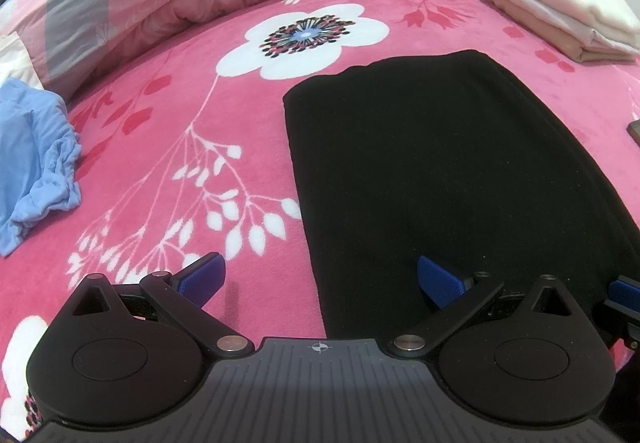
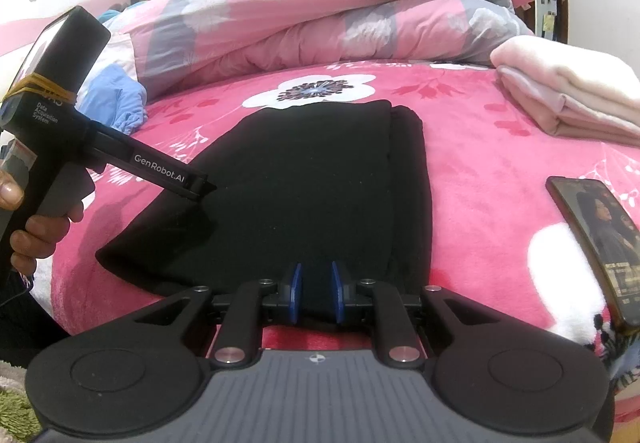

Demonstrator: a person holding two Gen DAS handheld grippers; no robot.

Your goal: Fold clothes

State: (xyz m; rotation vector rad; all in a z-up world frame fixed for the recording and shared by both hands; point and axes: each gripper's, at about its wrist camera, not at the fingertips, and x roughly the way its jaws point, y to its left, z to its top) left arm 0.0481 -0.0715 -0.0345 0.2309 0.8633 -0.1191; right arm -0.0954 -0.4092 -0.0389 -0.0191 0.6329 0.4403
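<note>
The right gripper [image 2: 316, 293] sits at the near edge of the black garment [image 2: 304, 187], its blue pads nearly together and pinching a fold of that cloth. The left gripper [image 1: 320, 283] hangs over the garment's left edge — pads wide apart, gripping nothing. The garment lies flat on the pink floral blanket [image 1: 160, 147]. Relative to it: a phone [image 2: 596, 243] to the right, folded pink clothes [image 2: 568, 99] beyond on the right, a crumpled blue garment [image 1: 36, 155] well off to the left — a rolled duvet [image 2: 320, 15] behind.

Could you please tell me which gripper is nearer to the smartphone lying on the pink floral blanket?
Right. The right gripper sits on the black folded garment's near edge, beside the smartphone. The left gripper is over the garment's far side.
</note>
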